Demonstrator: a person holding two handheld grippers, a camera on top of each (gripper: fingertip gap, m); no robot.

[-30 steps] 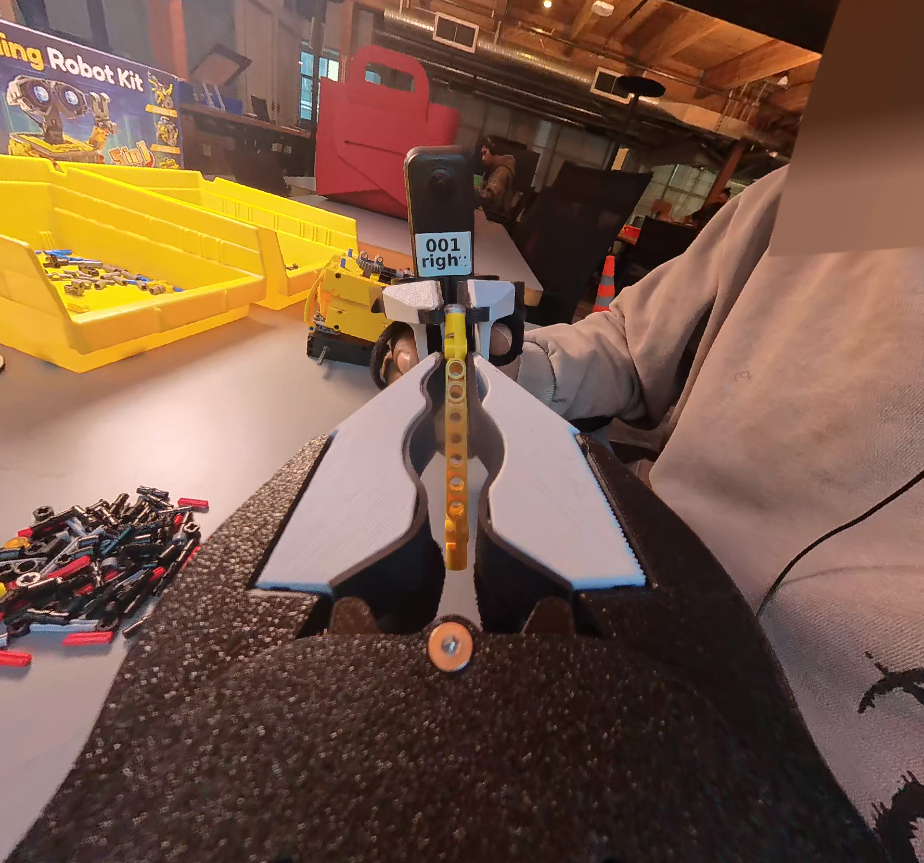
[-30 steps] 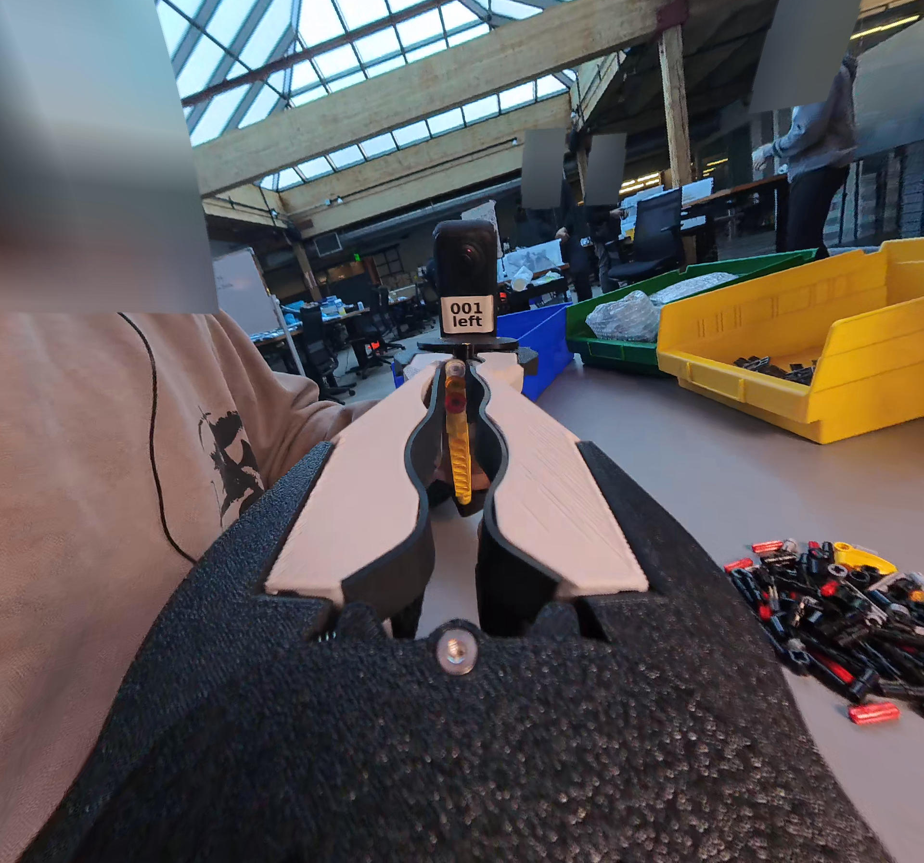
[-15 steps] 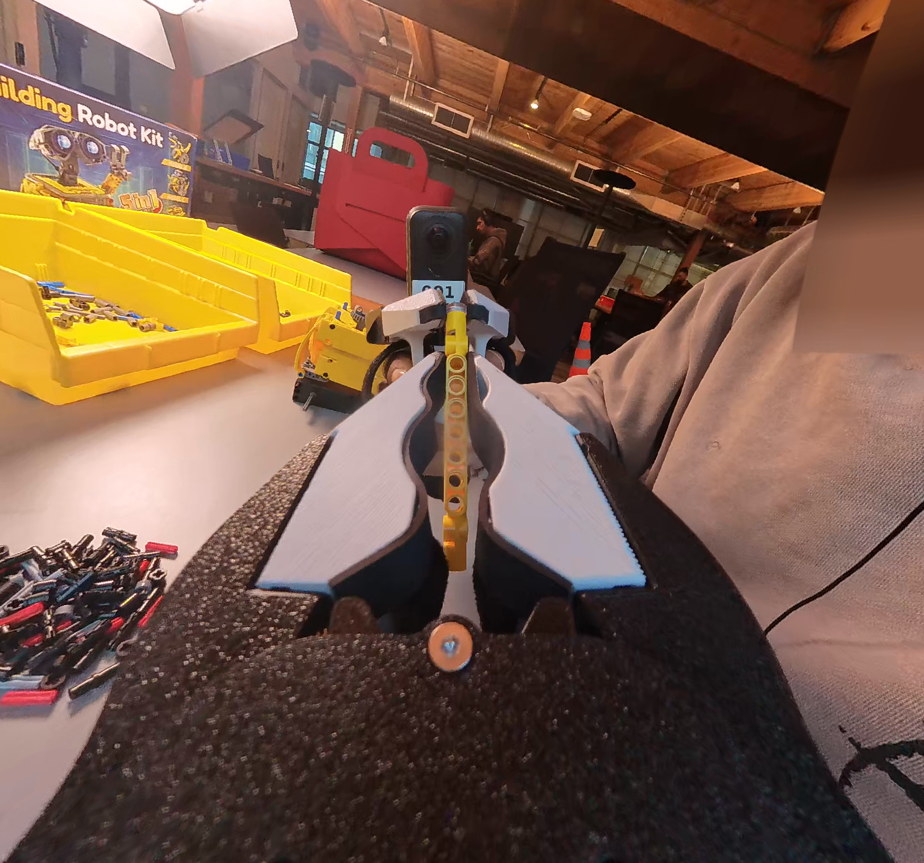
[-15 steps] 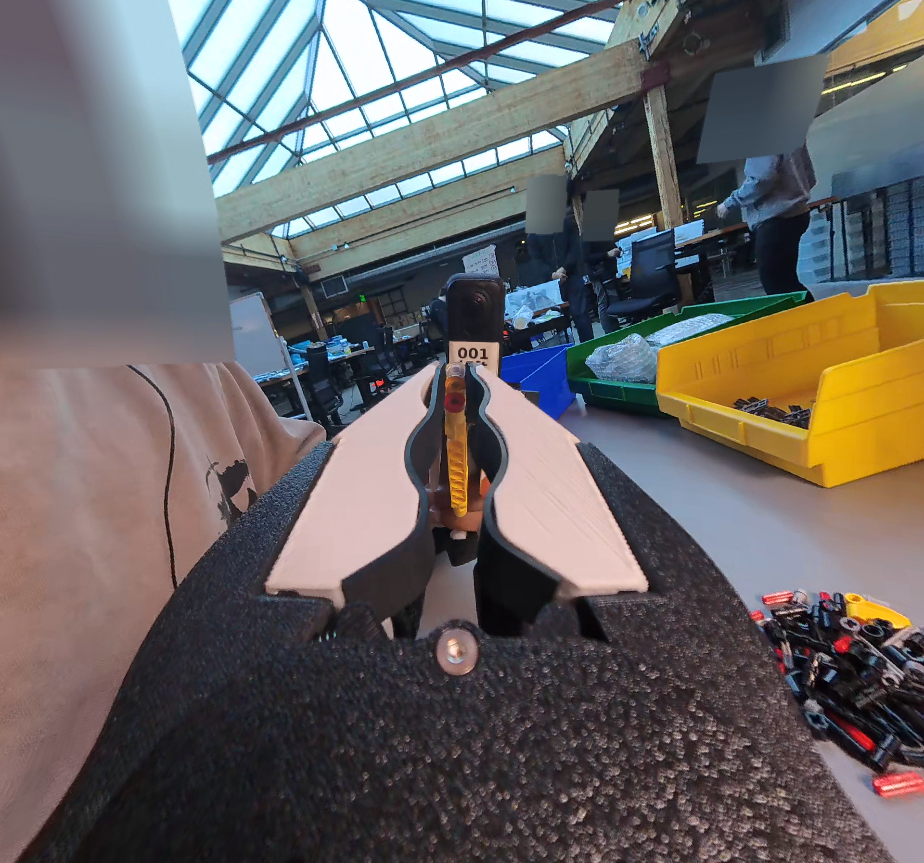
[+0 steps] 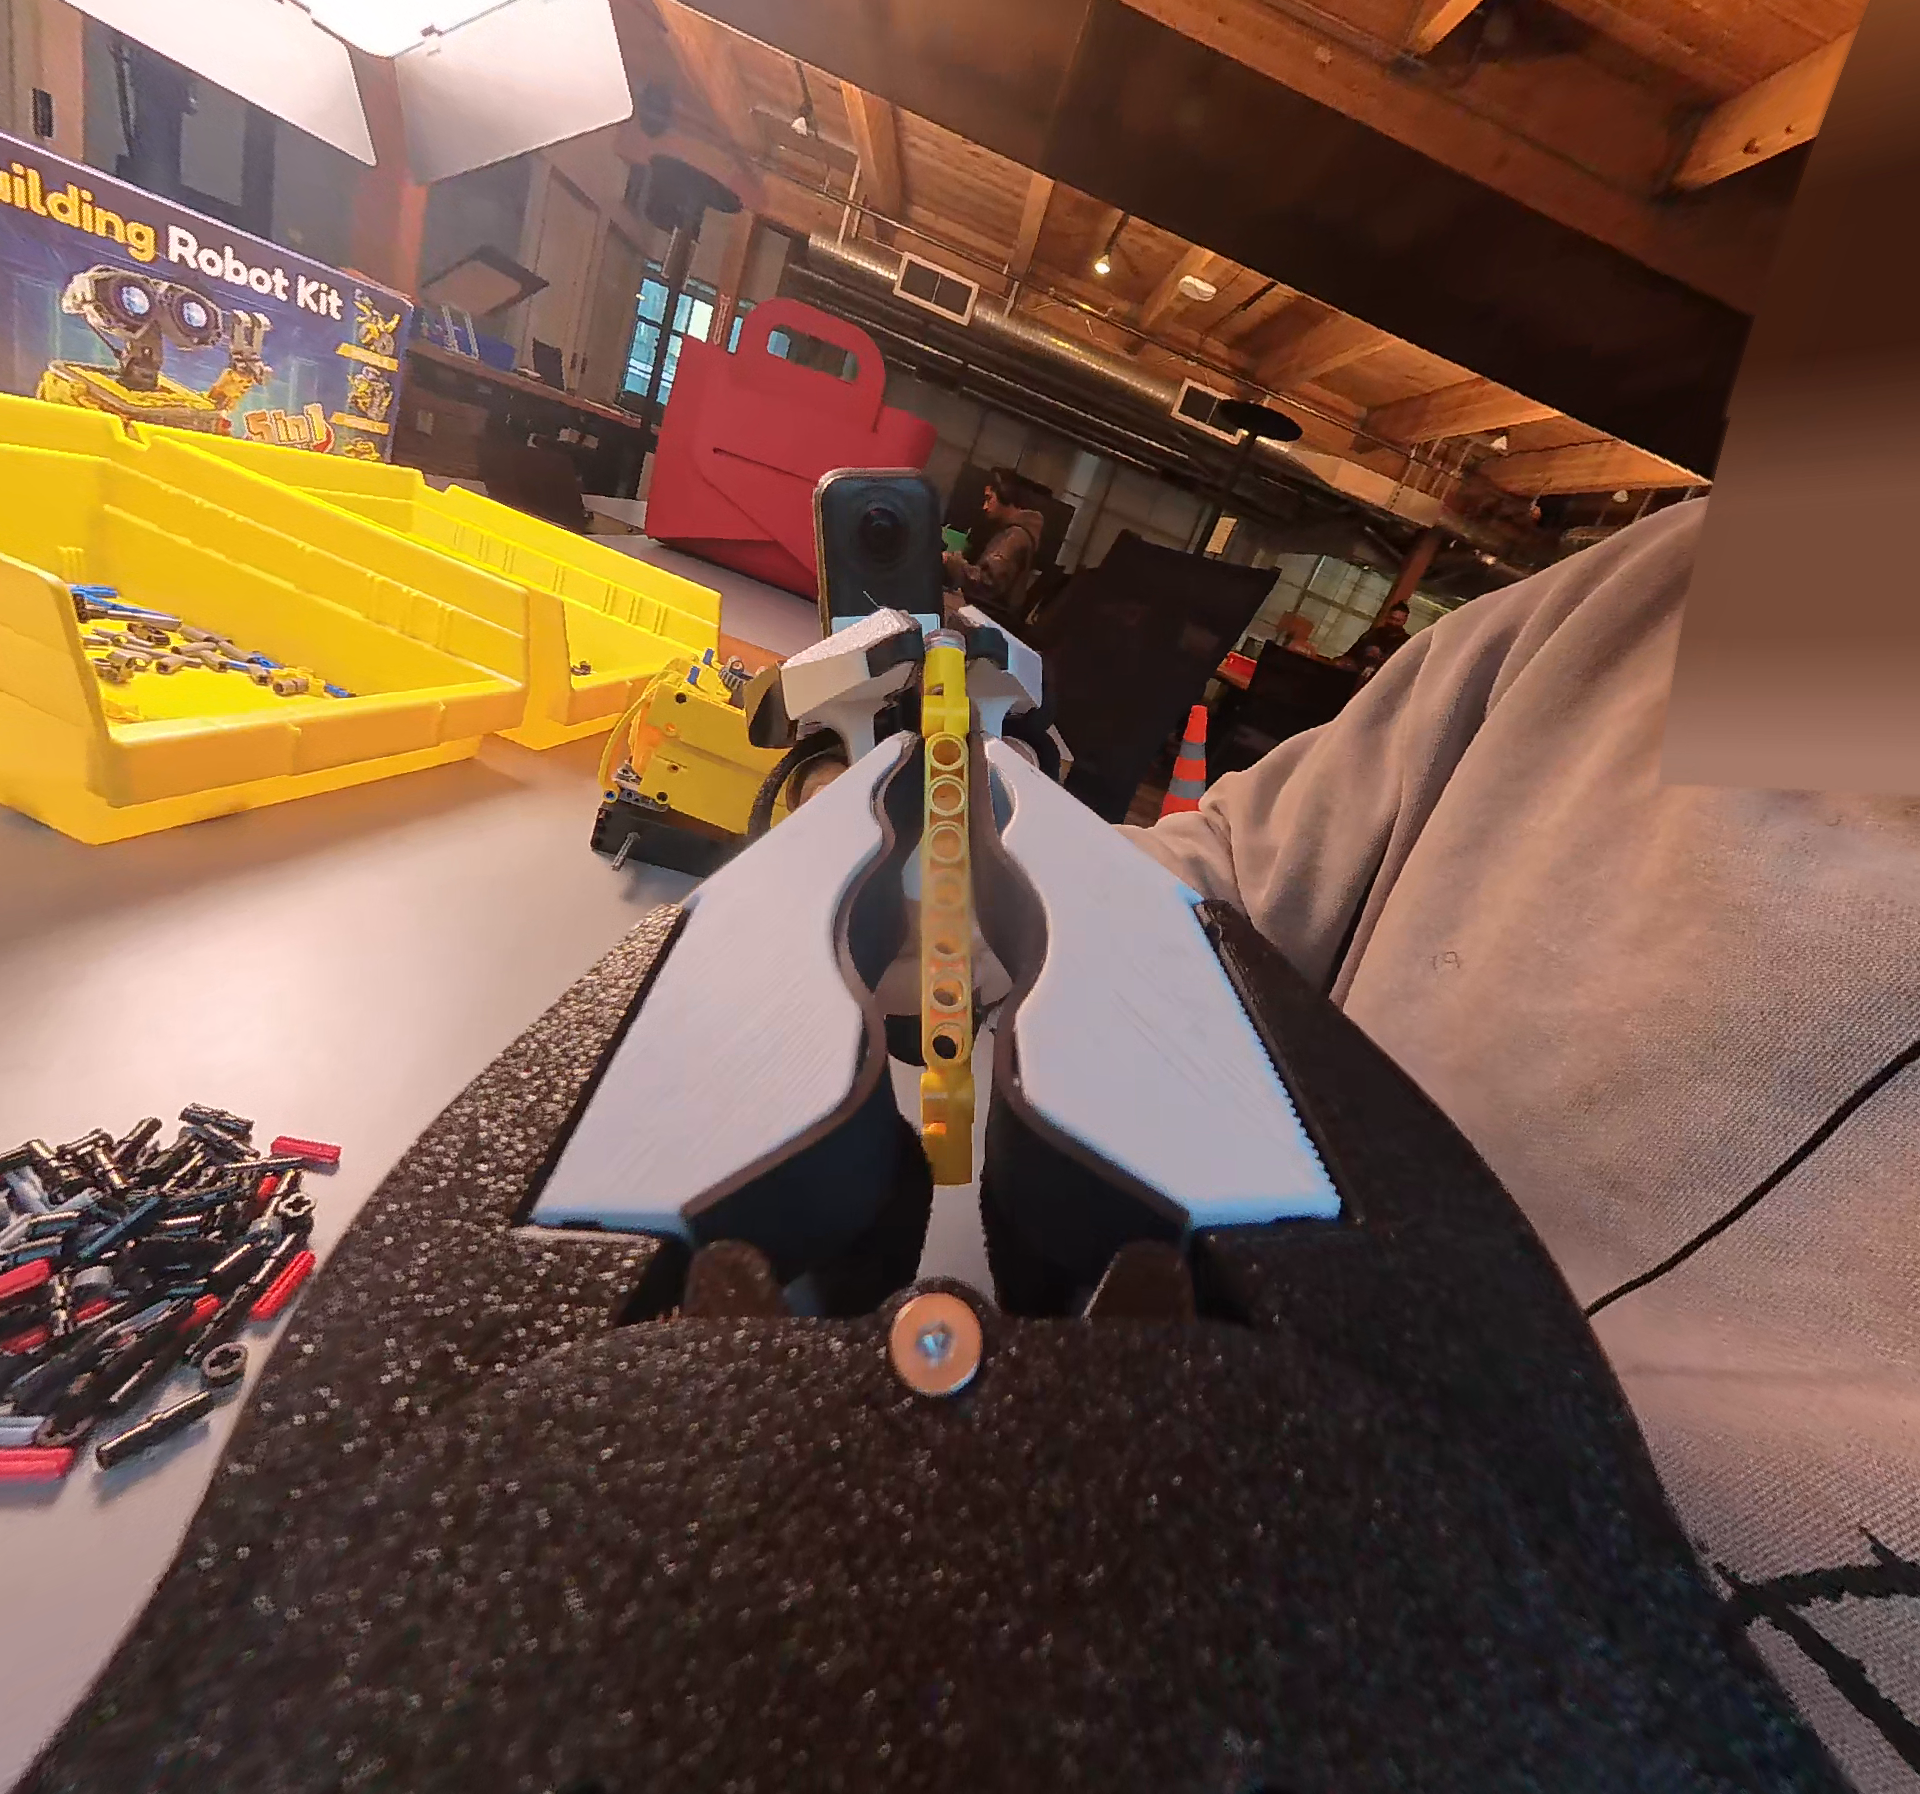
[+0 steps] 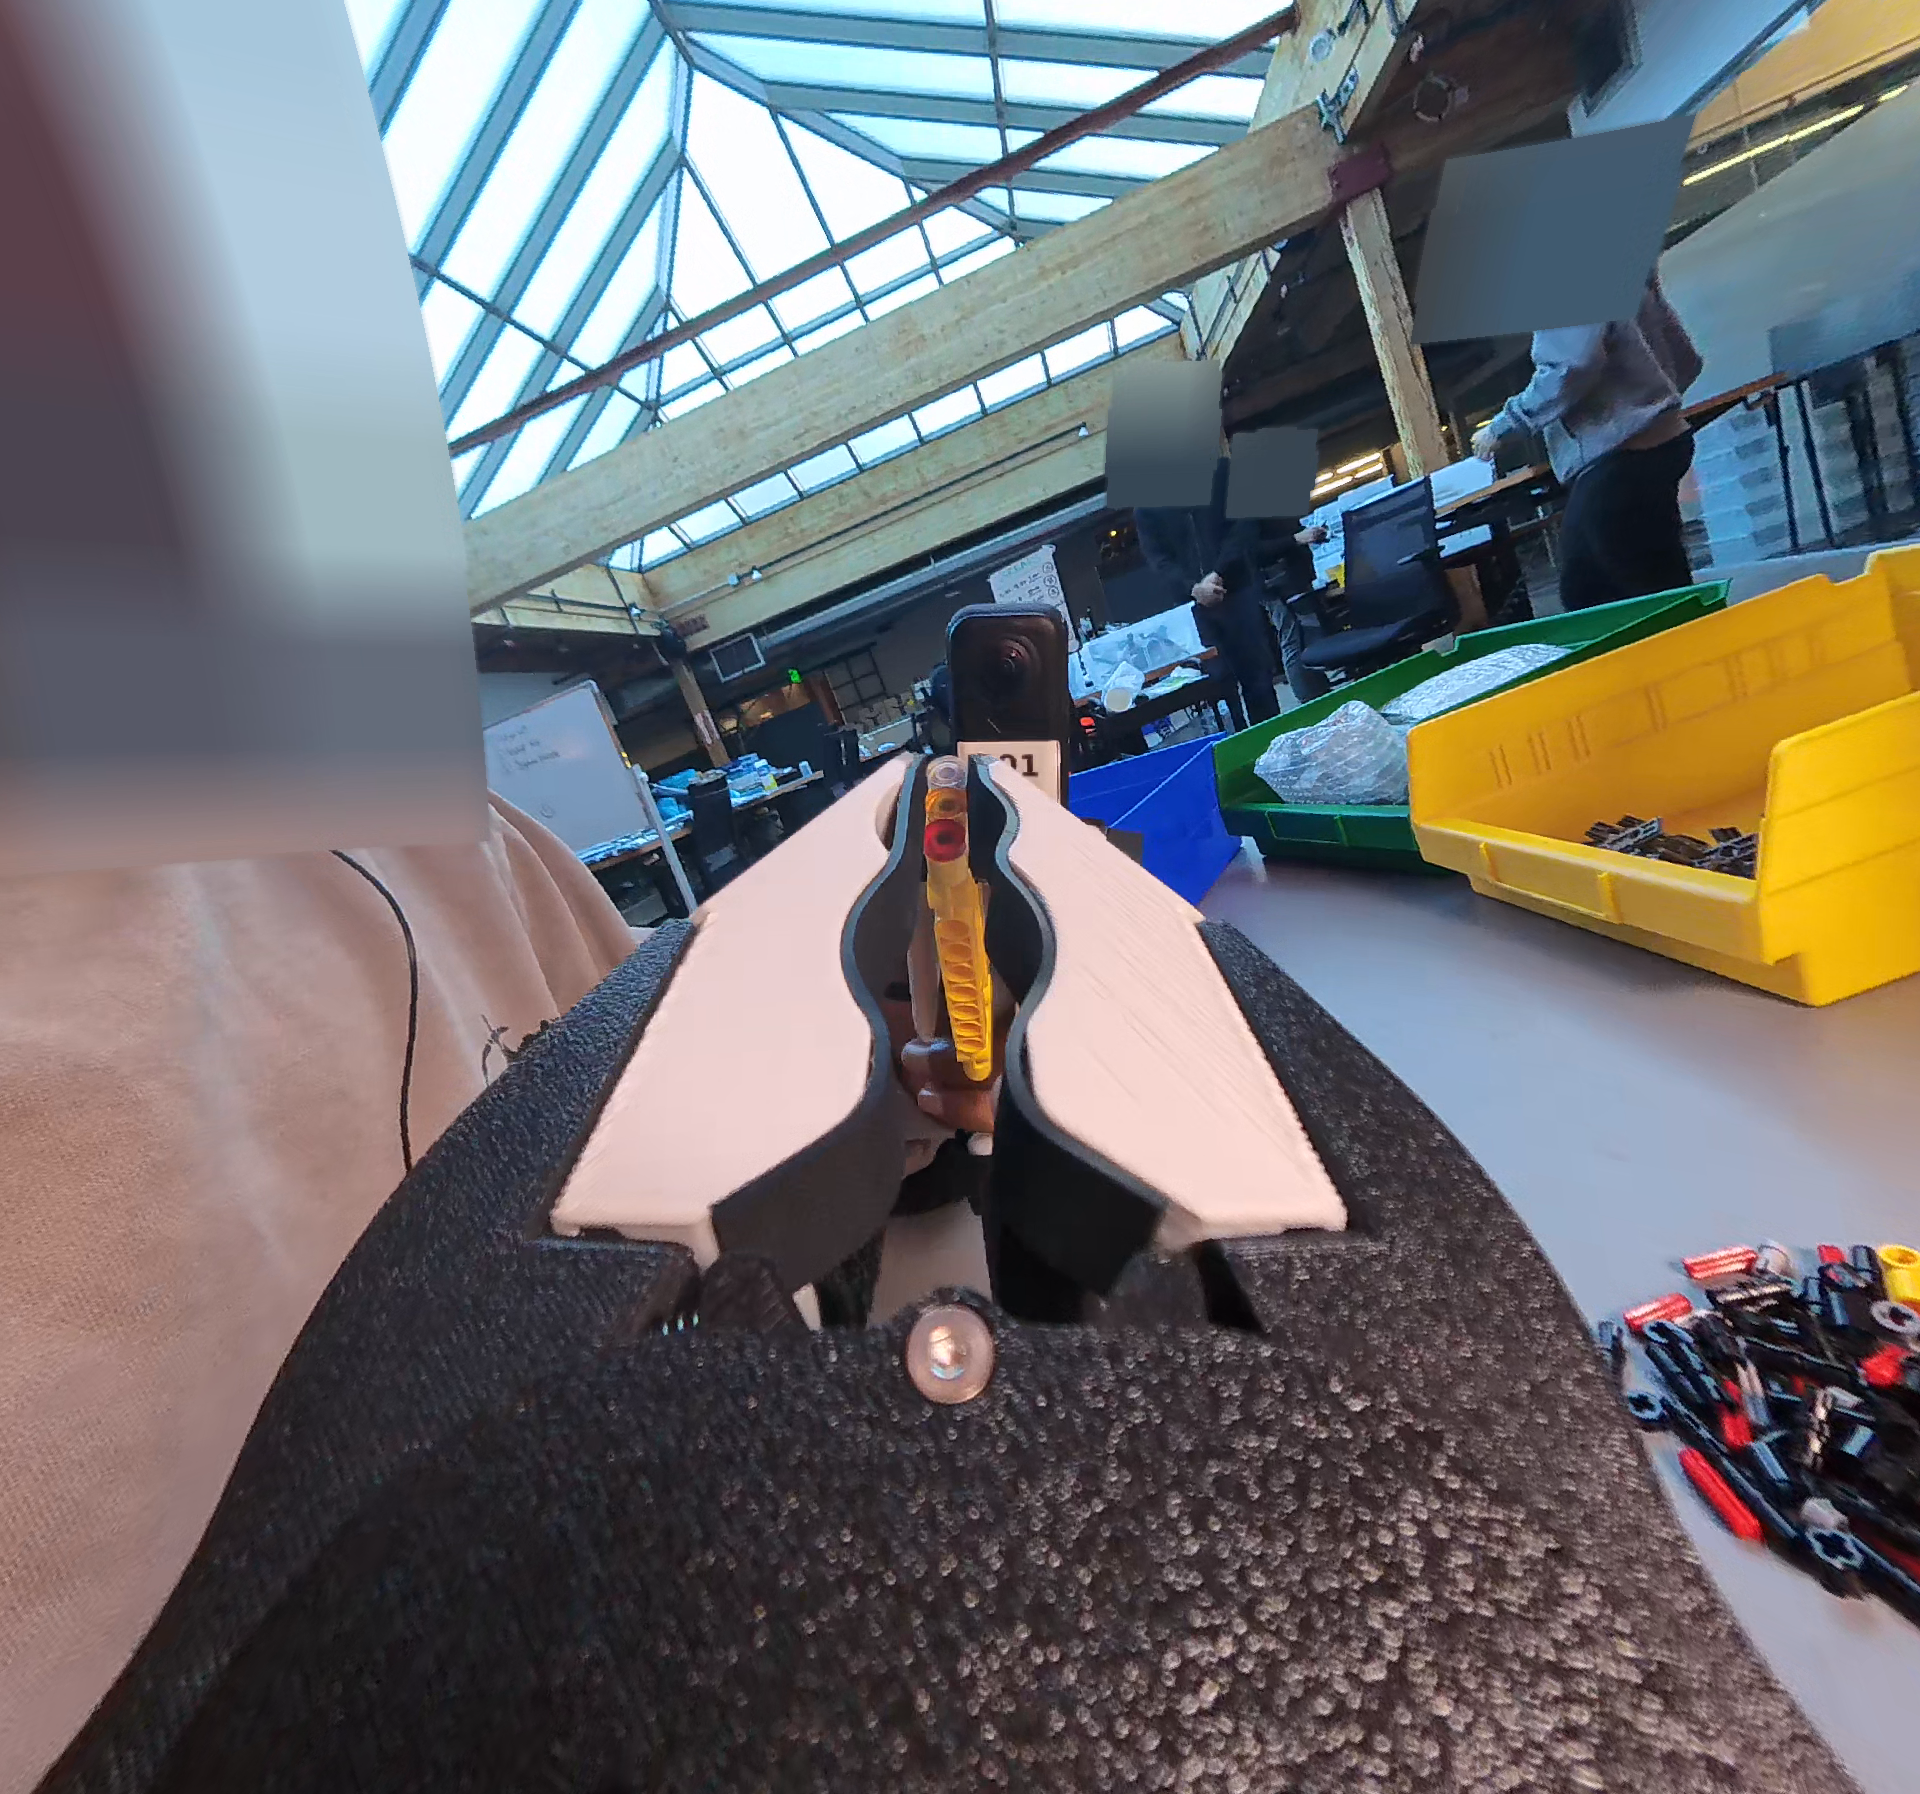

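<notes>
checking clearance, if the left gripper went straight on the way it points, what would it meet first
Most likely the right gripper: it faces the left gripper head-on, nearly tip to tip, both shut on the same yellow holed beam. The gap between them is hard to judge.

Yellow bins [image 5: 312,622], pin pile [image 5: 135,1256] (blk/red), red bag [image 5: 769,466]

**Yellow beam pinched end-on**

The right gripper [image 6: 948,788] has its jaws closed on a yellow holed beam [image 6: 961,955]. At four o'clock, loose black and red pins [image 6: 1787,1401] litter the grey worktop [image 6: 1455,1069]; a yellow bin [image 6: 1662,809] sits at two o'clock.
</notes>
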